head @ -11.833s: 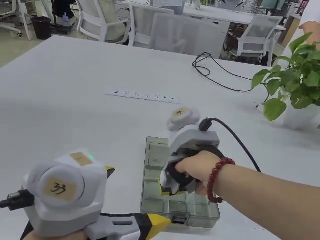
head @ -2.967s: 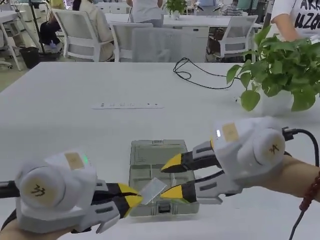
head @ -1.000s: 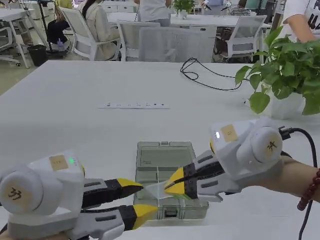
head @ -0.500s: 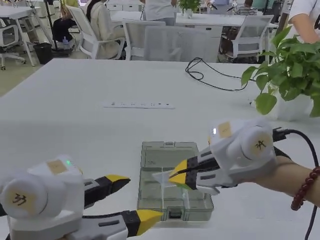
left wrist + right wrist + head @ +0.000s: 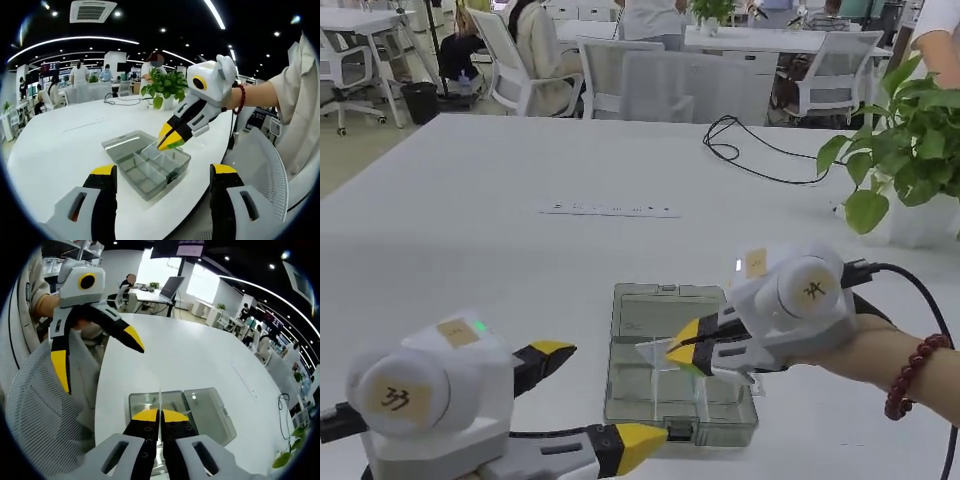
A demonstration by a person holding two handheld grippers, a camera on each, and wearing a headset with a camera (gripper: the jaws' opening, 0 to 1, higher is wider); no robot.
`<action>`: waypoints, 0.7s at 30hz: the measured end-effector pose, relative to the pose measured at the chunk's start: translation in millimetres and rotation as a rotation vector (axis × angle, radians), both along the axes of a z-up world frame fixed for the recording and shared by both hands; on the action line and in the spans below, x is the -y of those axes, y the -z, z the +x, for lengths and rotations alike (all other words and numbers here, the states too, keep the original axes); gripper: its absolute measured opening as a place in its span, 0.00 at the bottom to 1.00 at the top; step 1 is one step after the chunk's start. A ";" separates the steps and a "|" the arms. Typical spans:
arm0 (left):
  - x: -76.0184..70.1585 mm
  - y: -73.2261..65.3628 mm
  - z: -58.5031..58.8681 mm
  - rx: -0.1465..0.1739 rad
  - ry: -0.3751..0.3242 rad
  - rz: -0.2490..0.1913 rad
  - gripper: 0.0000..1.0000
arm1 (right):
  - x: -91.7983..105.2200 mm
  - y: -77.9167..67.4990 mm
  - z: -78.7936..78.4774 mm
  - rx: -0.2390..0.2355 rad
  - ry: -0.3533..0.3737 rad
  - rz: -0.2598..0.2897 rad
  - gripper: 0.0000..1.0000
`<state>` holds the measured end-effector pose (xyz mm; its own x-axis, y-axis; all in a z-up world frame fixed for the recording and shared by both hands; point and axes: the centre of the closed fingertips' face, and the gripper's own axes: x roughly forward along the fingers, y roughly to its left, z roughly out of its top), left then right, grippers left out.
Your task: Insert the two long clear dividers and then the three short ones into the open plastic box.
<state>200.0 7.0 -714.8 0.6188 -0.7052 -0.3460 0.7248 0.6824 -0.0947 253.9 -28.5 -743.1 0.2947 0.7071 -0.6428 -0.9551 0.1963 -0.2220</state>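
A: Right gripper (image 5: 682, 350), state?
B: Jaws pinched together on a clear divider (image 5: 653, 353). It was gripped by one end, and the rest stuck out free past the tips. In the right gripper view the plate ran edge-on, in line with the jaws. It was likely held that way to leave the lower edge free for a slot.

A: Where over the box (image 5: 612, 388)?
B: The divider hung above the box's middle. It was not yet seated, as far as I could judge. In the head view it looked tilted, not upright.

A: Left gripper (image 5: 598, 395)?
B: Jaws spread wide, nothing between them. It sat near the box's near-left corner, apart from it. My guess: kept out of the right's way, yet close enough to steady the box.

A: The box itself?
B: Open on the table (image 5: 470, 230), with the lid (image 5: 655, 305) laid flat on the far side. Partitions stood inside already, but the count was unclear through the clear plastic. I couldn't tell whether the held piece was a long or a short one.

A: Risk?
B: A thin plate held at one end could pivot when pressed into the grooves. It wanted squaring up first.
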 end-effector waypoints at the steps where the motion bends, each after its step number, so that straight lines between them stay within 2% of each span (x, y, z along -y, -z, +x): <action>1: -0.4 -0.3 0.9 0.003 -0.007 0.001 0.78 | -0.3 0.6 0.9 0.000 0.002 -0.002 0.02; 9: -1.4 -0.4 4.7 0.021 -0.016 0.011 0.82 | -2.4 9.6 8.8 -0.012 0.014 -0.026 0.02; 17: -0.5 2.7 5.1 0.016 -0.010 0.018 0.81 | -3.5 18.4 11.1 -0.021 -0.003 -0.052 0.02; 21: -1.0 2.2 5.4 0.014 -0.010 0.015 0.80 | -4.8 18.9 11.0 -0.035 -0.008 -0.045 0.02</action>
